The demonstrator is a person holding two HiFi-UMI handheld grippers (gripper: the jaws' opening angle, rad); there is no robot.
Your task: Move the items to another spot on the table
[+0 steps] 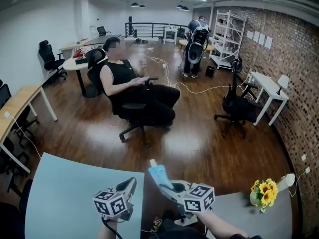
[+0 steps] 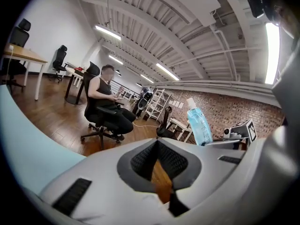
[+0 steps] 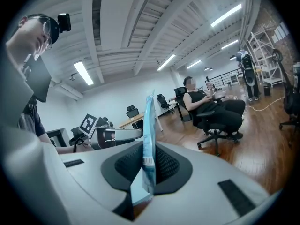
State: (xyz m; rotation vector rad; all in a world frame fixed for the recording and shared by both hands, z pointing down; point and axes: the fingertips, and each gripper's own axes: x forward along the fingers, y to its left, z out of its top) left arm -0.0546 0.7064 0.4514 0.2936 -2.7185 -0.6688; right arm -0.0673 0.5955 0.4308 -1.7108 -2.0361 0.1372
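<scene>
A light-blue pouch with a white cap stands upright in my right gripper, whose jaws are shut on its lower part. In the right gripper view the pouch shows edge-on, pinched between the pads of the right gripper. My left gripper hovers just left of it over the pale blue table. Seen in its own view, the left gripper is shut with nothing in it, and the pouch is off to its right.
A small vase of sunflowers stands at the table's right end. Beyond the table's far edge lies wooden floor, with a person seated in an office chair, a second black chair and a white desk.
</scene>
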